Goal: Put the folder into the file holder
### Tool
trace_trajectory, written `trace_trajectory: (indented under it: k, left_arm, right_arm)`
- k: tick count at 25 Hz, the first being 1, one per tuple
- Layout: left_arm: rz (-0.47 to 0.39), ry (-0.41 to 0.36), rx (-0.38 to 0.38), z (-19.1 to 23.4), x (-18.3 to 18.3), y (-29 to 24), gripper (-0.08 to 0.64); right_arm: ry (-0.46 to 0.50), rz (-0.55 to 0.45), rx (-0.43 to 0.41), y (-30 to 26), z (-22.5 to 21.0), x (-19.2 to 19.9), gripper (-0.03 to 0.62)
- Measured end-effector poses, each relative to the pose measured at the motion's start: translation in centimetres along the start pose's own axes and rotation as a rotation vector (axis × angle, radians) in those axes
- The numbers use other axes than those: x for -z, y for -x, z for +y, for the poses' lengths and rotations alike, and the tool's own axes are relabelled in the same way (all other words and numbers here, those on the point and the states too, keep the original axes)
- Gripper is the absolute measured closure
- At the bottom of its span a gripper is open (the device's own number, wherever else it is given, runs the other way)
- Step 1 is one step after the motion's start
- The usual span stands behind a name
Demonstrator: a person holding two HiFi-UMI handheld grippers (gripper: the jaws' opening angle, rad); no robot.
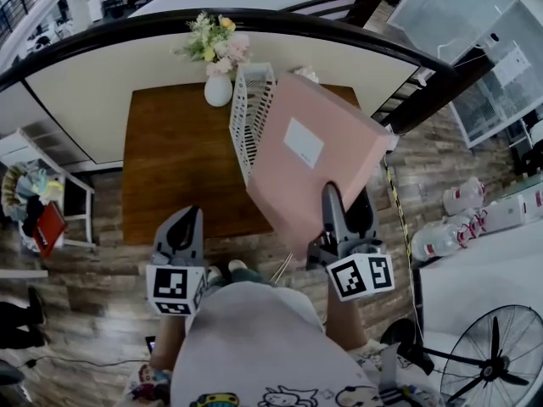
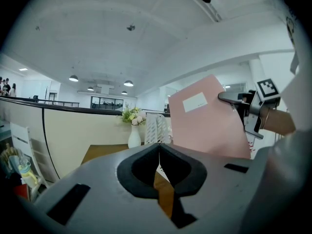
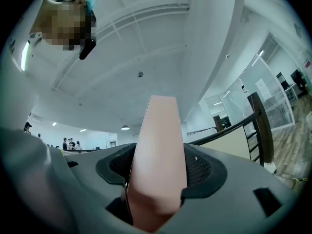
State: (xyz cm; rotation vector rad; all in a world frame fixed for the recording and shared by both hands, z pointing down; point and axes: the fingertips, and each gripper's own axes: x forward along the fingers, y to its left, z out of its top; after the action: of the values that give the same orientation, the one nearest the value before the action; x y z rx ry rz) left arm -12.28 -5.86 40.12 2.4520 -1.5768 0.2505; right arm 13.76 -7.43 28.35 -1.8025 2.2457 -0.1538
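Note:
A pink folder (image 1: 310, 155) with a white label hangs tilted in the air over the right part of the wooden table (image 1: 170, 164). My right gripper (image 1: 344, 200) is shut on its near lower edge. In the right gripper view the folder (image 3: 158, 155) fills the gap between the jaws. The white perforated file holder (image 1: 250, 113) stands upright on the table, partly hidden behind the folder. My left gripper (image 1: 182, 227) hovers near the table's front edge, shut with nothing in it. In the left gripper view the folder (image 2: 207, 123) and file holder (image 2: 156, 128) show ahead.
A white vase of flowers (image 1: 217, 79) stands at the table's back, left of the file holder. A curved railing wall (image 1: 85, 83) runs behind. A fan (image 1: 488, 359) and boxes (image 1: 501, 210) are at the right; a shelf with items (image 1: 38, 206) at the left.

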Motion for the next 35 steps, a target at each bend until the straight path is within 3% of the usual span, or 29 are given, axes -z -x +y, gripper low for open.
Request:
trace_trajectory:
  k: [20, 35]
  left_arm:
    - [0.012, 0.000, 0.034, 0.1, -0.5, -3.4, 0.554]
    - [0.049, -0.004, 0.030, 0.9, -0.7, -5.8, 0.554]
  right_arm:
    - [0.025, -0.028, 0.017, -3.2, -2.0, -2.3, 0.302]
    - [0.095, -0.057, -0.006, -8.9, -1.3, -0.2, 0.302]
